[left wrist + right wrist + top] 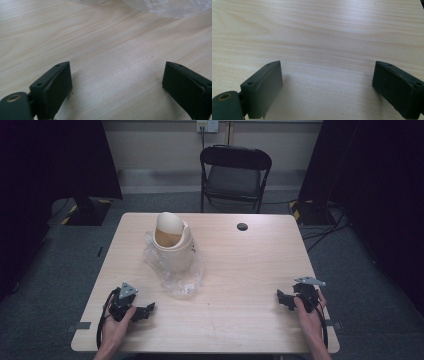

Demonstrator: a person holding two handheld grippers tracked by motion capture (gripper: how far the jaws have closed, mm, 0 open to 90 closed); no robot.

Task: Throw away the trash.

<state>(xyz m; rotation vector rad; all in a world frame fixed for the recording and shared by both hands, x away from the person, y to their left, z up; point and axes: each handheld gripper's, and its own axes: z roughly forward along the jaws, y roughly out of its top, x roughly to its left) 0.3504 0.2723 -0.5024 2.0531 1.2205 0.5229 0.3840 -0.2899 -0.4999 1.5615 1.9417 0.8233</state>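
Dim room, black chair behind pale wooden desk. Cream bin with tilted swing lid stood on clear plastic bag, left of desk centre. Left claw lay near front-left corner, just short of bag, jaws apart, nothing between. Right claw lay near right edge, well apart from bin, jaws apart, over bare wood.

Readable text: none — no words, brands or numbers can be made out.
Bin: one small dark mark on its side — too small to read.
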